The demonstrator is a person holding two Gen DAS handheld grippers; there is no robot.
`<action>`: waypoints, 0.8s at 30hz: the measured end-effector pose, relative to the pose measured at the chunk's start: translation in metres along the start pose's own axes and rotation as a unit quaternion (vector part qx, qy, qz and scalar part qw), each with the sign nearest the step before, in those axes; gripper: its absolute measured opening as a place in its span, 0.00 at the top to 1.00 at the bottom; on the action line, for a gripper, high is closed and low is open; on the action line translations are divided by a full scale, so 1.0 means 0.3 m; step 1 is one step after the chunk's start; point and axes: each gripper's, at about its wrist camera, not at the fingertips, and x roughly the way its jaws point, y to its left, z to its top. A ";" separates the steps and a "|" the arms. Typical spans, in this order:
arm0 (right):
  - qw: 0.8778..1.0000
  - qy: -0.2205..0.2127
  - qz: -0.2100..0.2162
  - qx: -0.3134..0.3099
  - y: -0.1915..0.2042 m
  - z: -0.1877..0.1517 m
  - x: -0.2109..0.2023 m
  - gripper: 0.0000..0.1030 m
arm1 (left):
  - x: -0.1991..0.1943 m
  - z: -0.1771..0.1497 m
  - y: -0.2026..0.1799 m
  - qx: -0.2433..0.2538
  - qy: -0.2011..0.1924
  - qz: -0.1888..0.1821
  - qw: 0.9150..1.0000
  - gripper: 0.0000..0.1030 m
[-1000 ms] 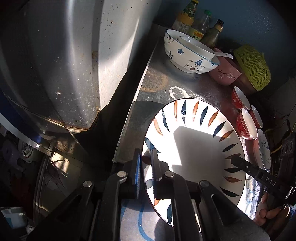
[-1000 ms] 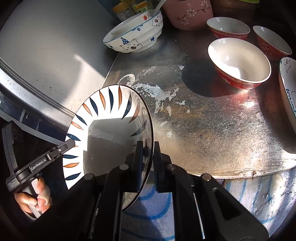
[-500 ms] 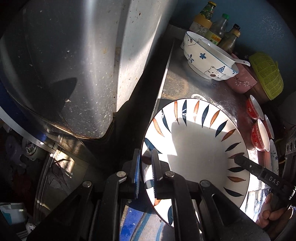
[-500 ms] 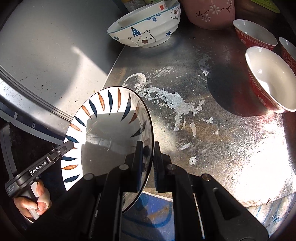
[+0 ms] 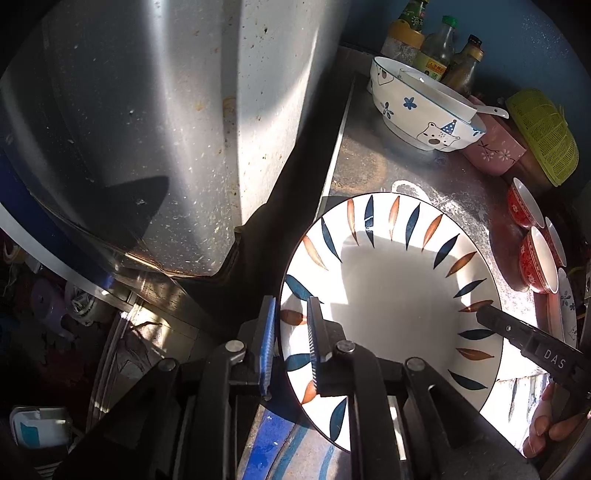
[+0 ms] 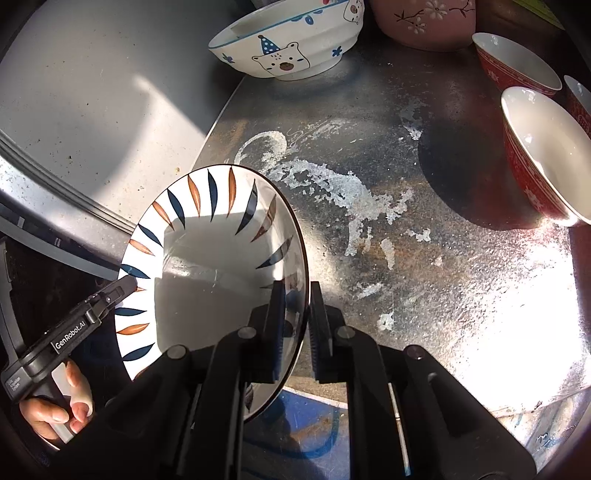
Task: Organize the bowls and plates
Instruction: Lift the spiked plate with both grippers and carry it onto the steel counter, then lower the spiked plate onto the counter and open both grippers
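A white plate with blue and orange leaf marks (image 5: 391, 295) is held tilted above the metal counter's (image 6: 424, 229) front left edge. My left gripper (image 5: 290, 350) is shut on its near rim. My right gripper (image 6: 297, 325) is shut on the opposite rim of the plate (image 6: 218, 269). Each gripper shows in the other's view, on the plate's far rim. A bear-print bowl (image 5: 424, 107) with a white spoon stands at the counter's back.
A pink flowered bowl (image 6: 424, 22), red bowls (image 6: 543, 147) and a blue-patterned plate (image 5: 567, 306) stand along the counter's right. Sauce bottles (image 5: 436, 51) and a green strainer (image 5: 543, 136) are at the back. A large steel surface (image 5: 147, 129) rises left of the counter.
Both grippers have carried the plate farther over the counter toward the back bowls. Both stay shut on it.
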 end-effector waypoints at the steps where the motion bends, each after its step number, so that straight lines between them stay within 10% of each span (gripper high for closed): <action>1: 1.000 -0.002 -0.002 -0.002 0.001 -0.001 -0.005 0.87 | -0.010 -0.002 -0.001 0.000 -0.005 0.003 1.000 0.60; 7: 0.999 -0.025 -0.023 -0.012 -0.001 -0.008 -0.085 0.75 | -0.081 -0.012 -0.013 0.001 -0.026 0.015 1.000 0.32; 9: 0.999 -0.031 -0.020 -0.006 -0.003 -0.013 -0.118 0.46 | -0.107 -0.018 -0.020 0.003 -0.030 0.017 0.999 0.20; 15: 0.999 -0.049 -0.012 0.011 -0.010 -0.046 -0.217 0.00 | -0.196 -0.044 -0.069 0.018 -0.042 0.017 0.999 0.02; 24: 0.996 -0.083 -0.013 0.022 -0.031 -0.120 -0.370 0.00 | -0.291 -0.088 -0.135 0.029 -0.047 0.010 0.998 0.00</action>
